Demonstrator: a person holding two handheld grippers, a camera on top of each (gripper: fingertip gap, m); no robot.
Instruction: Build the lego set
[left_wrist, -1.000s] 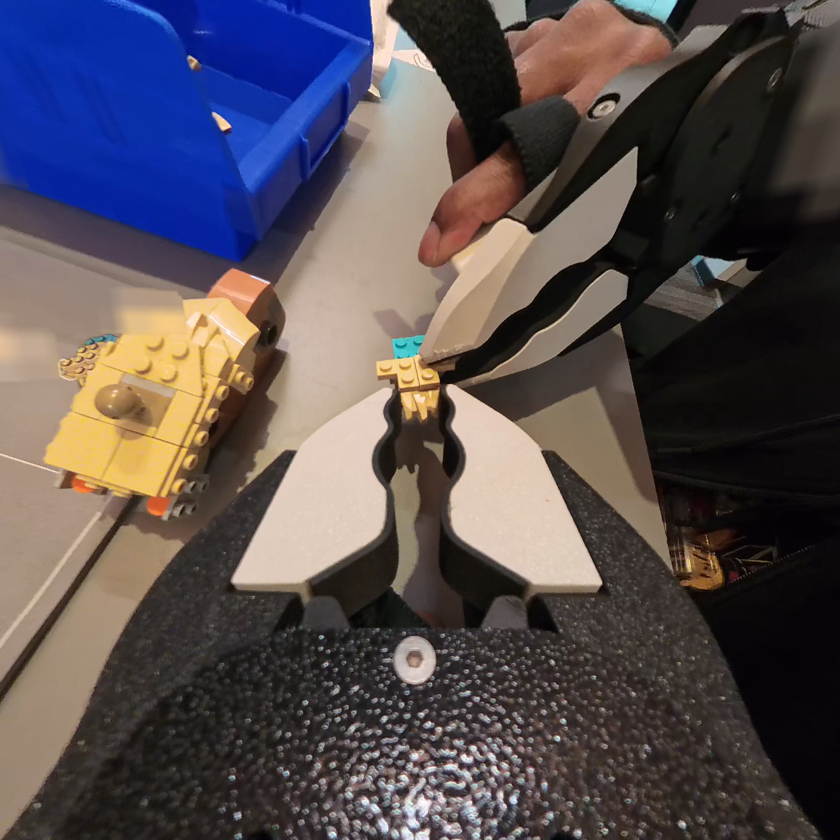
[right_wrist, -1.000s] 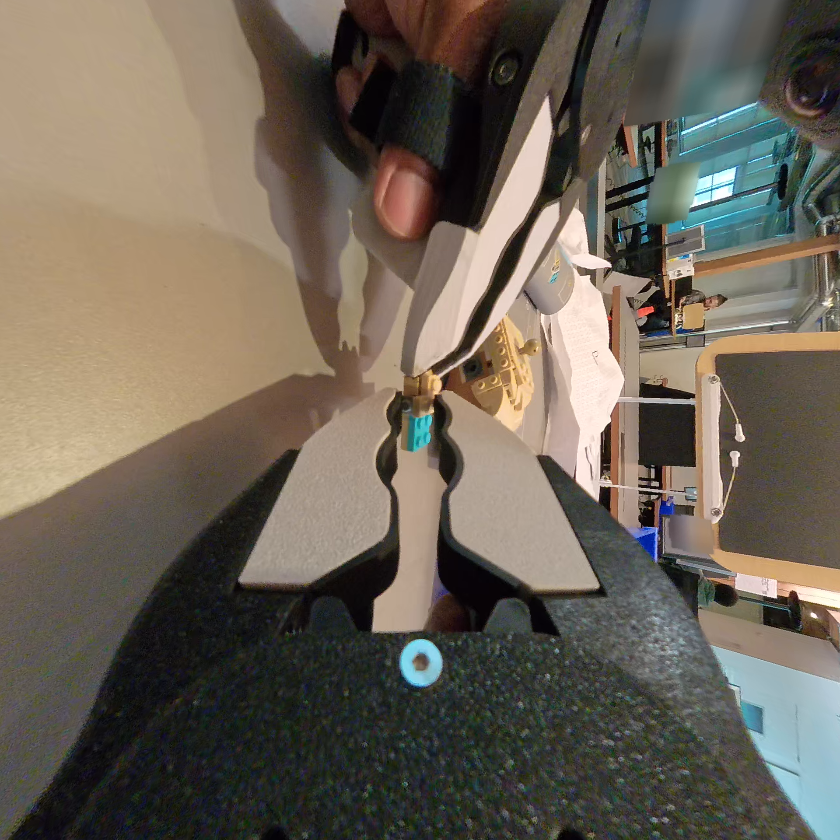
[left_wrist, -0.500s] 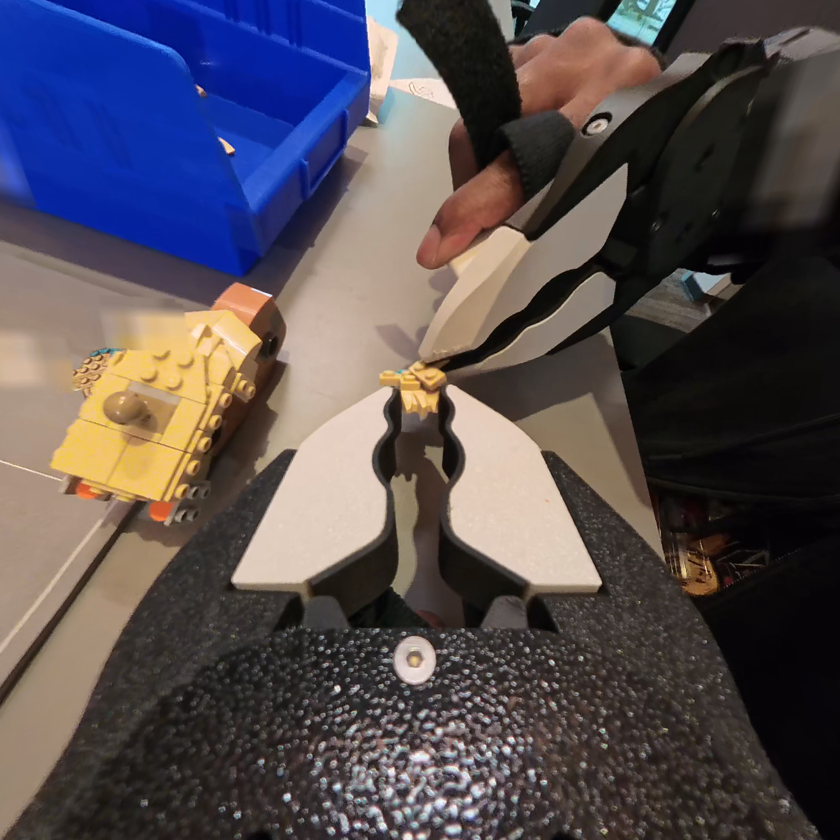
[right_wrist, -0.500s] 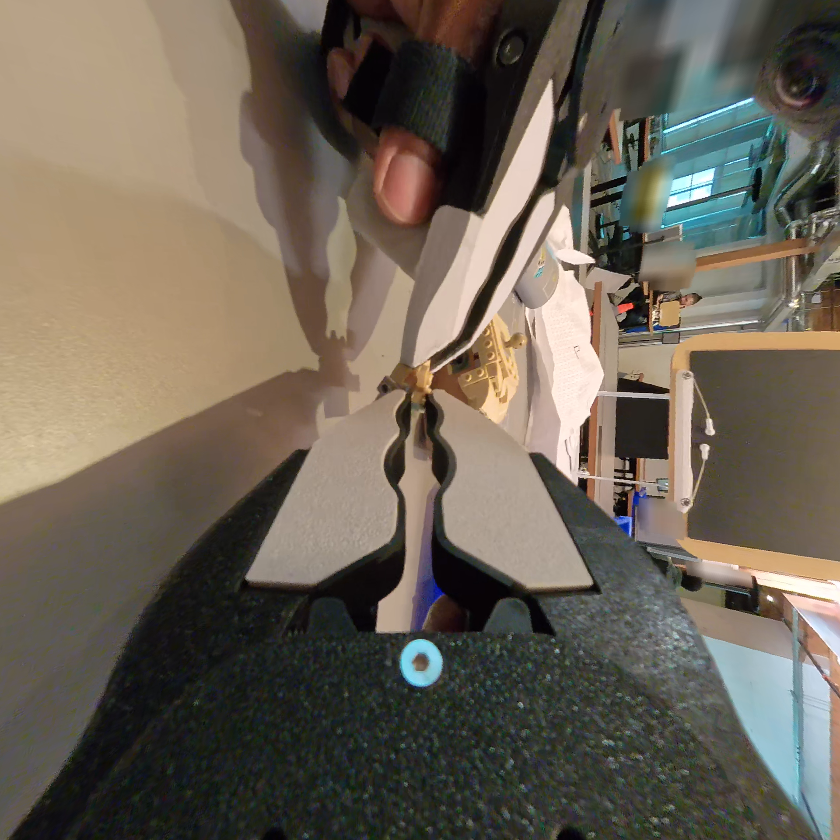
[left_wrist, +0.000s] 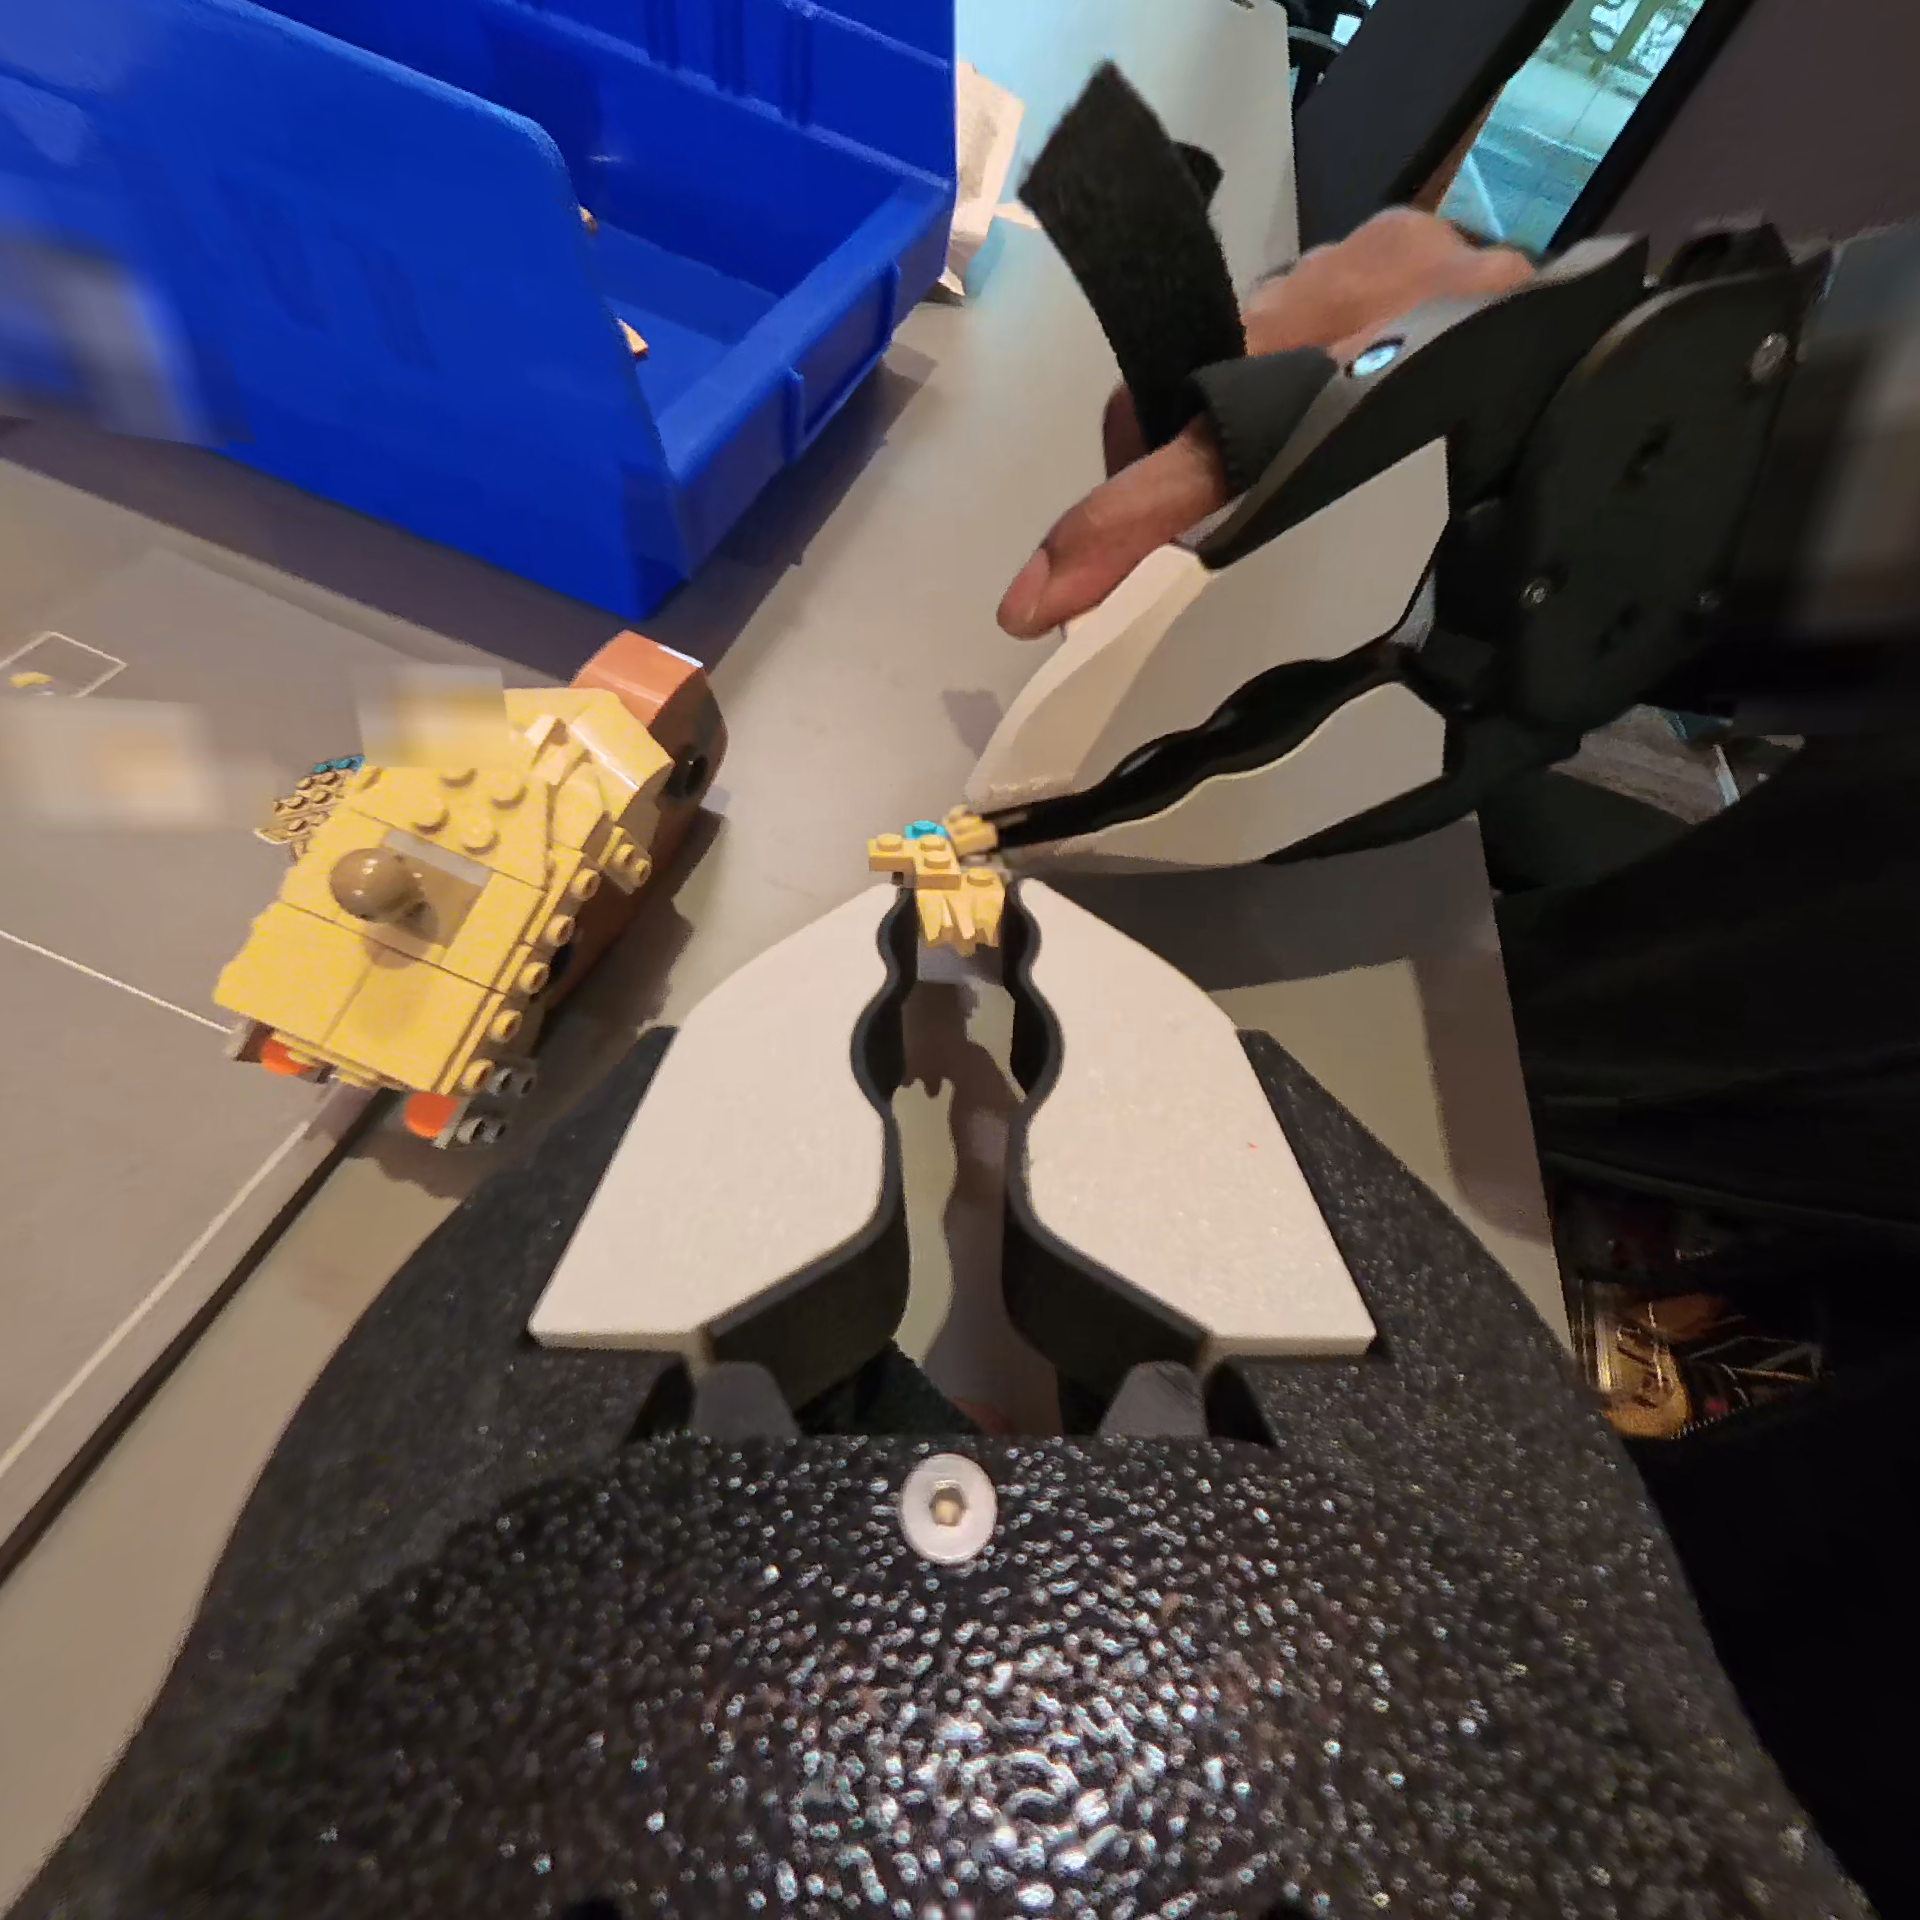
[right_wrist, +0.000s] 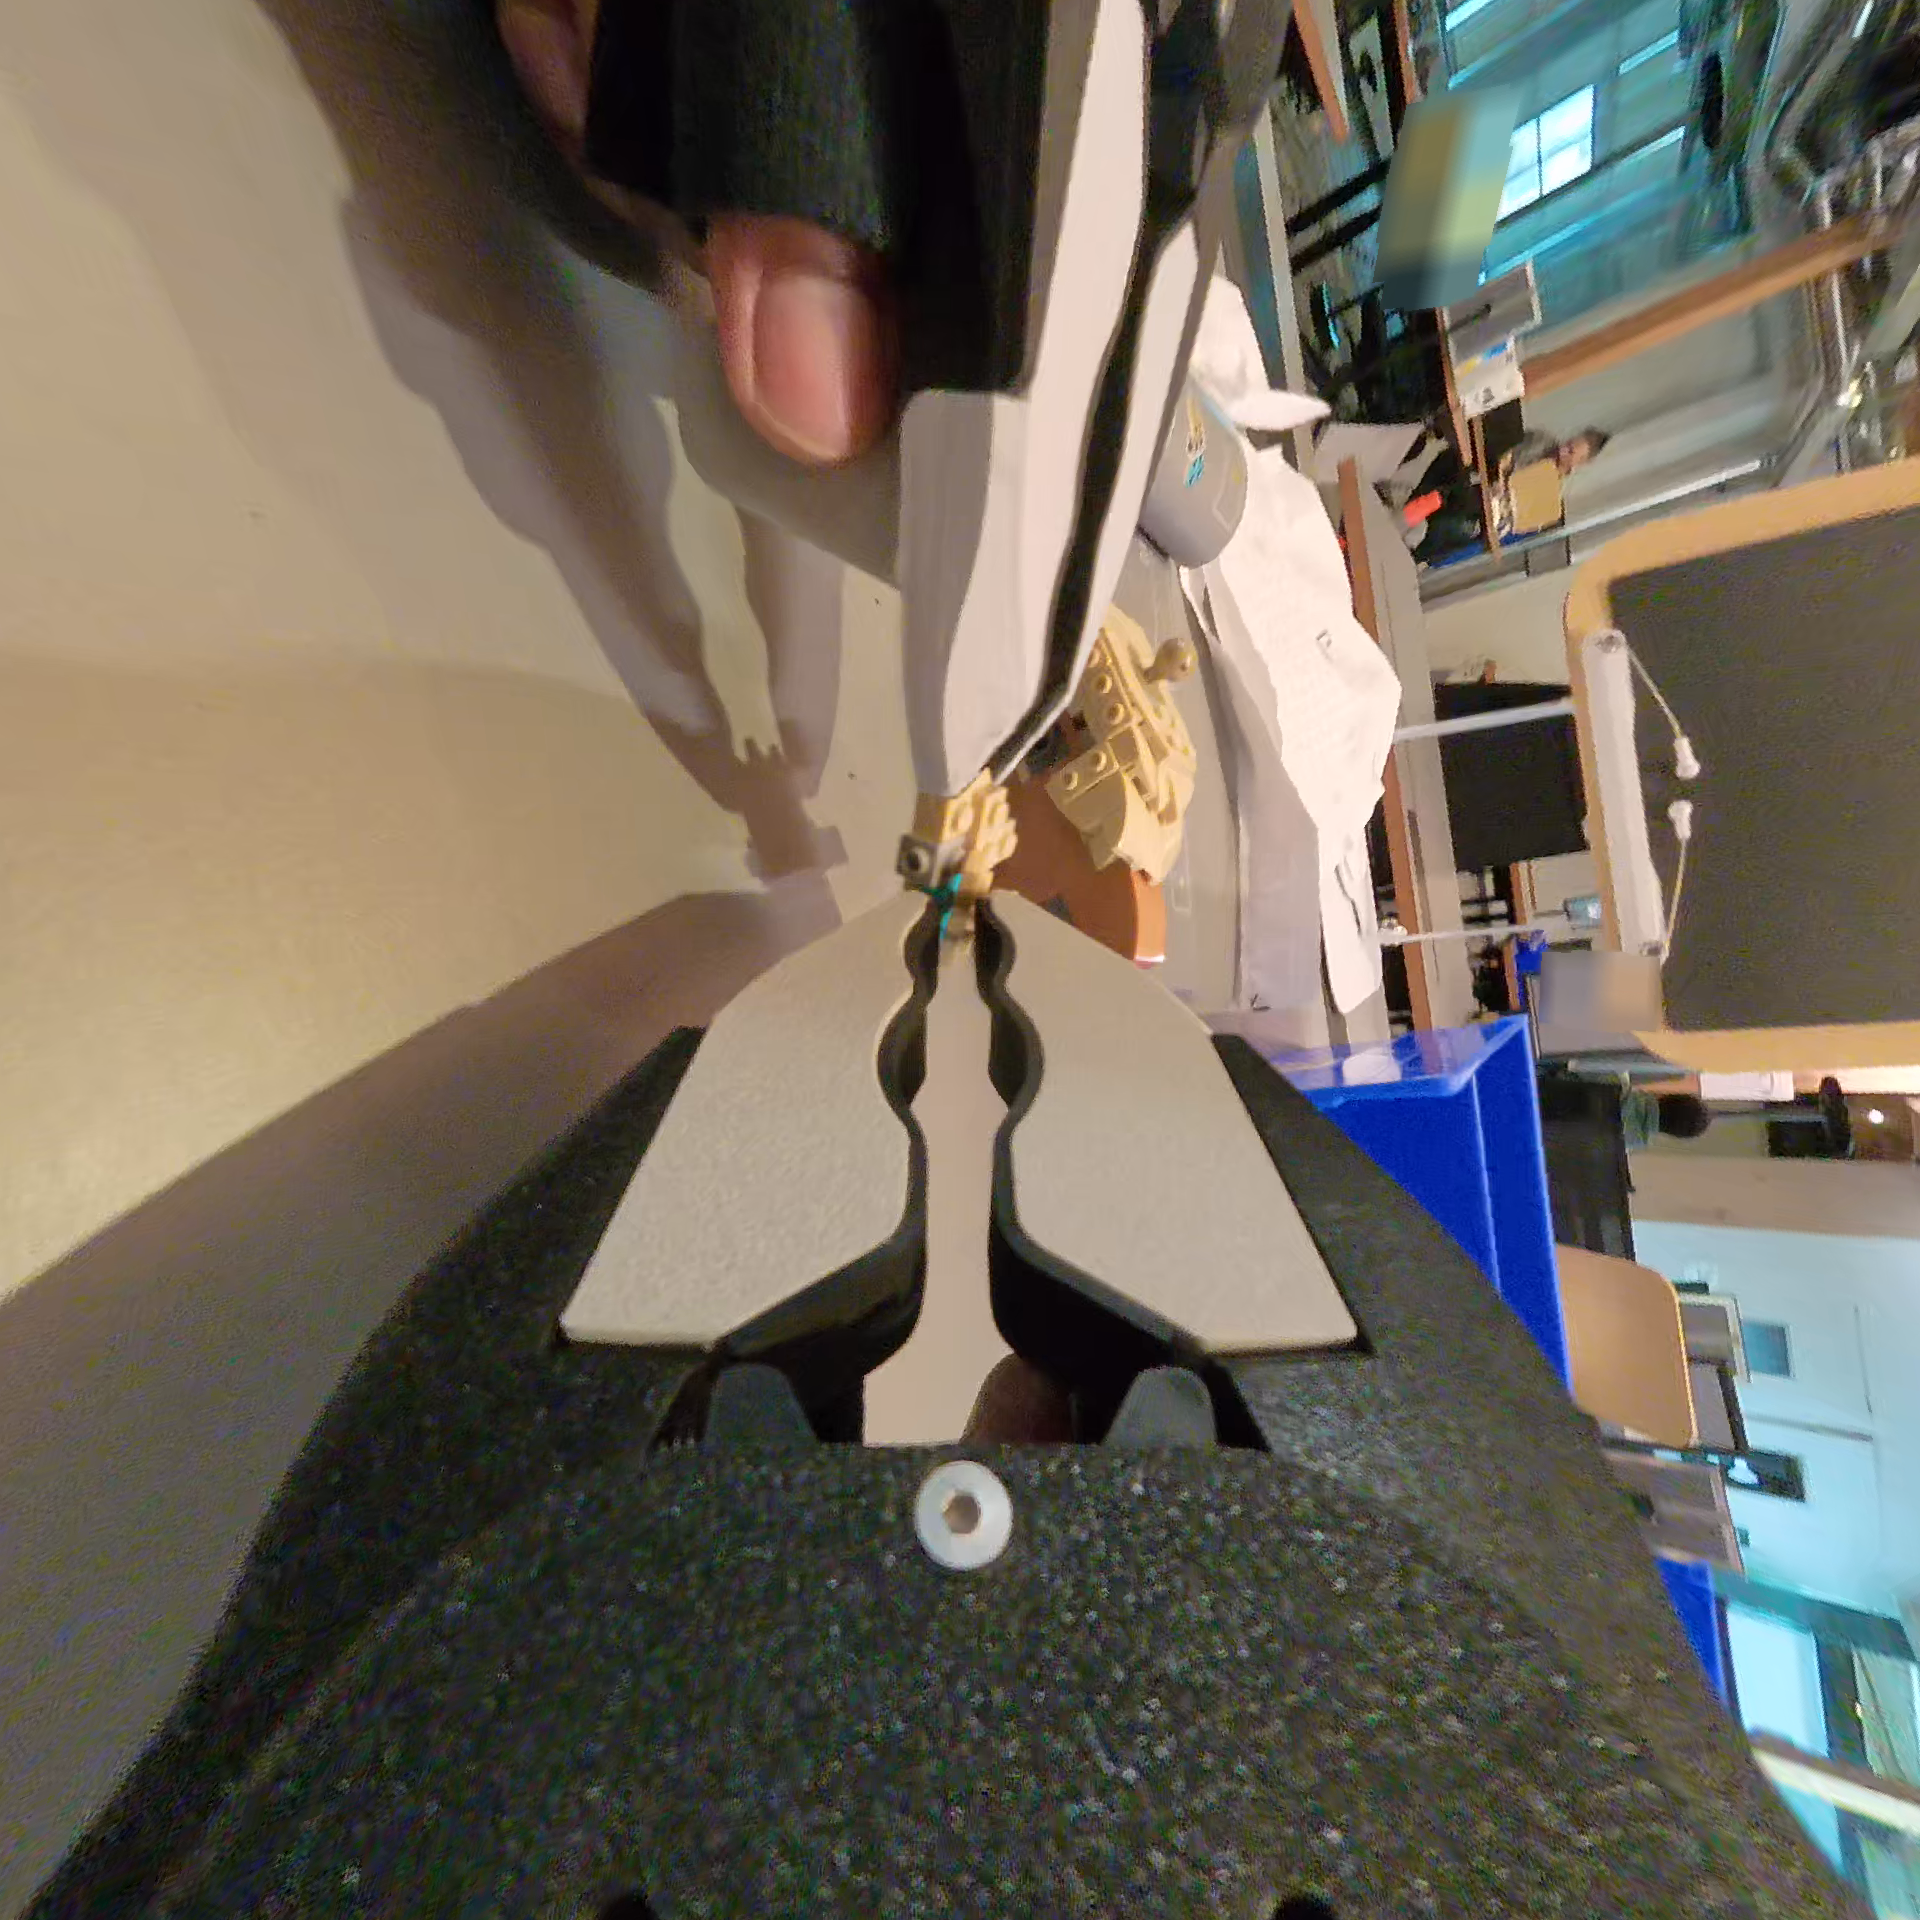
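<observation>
Since a second ago both grippers have drawn closer over the grey table (left_wrist: 852, 582), the left gripper (left_wrist: 958, 902) clamped on the small tan assembly (left_wrist: 940, 868) to steady it while the right gripper (right_wrist: 951, 914), nearly closed, pinches its teal-tipped end, the larger tan model (left_wrist: 447, 894) lying aside near the blue bin (left_wrist: 582, 312).

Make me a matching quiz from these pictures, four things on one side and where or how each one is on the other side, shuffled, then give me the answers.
Things
1. small tan assembly
2. big tan model
3. blue bin
4. white papers

Places or states
A. lying on the table, held by nothing
B. pinched between both grippers' tips
C. spread on the table beyond the model, seen in the right wrist view
D. standing at the table's far left in the left wrist view

Pairs: 1-B, 2-A, 3-D, 4-C
</observation>
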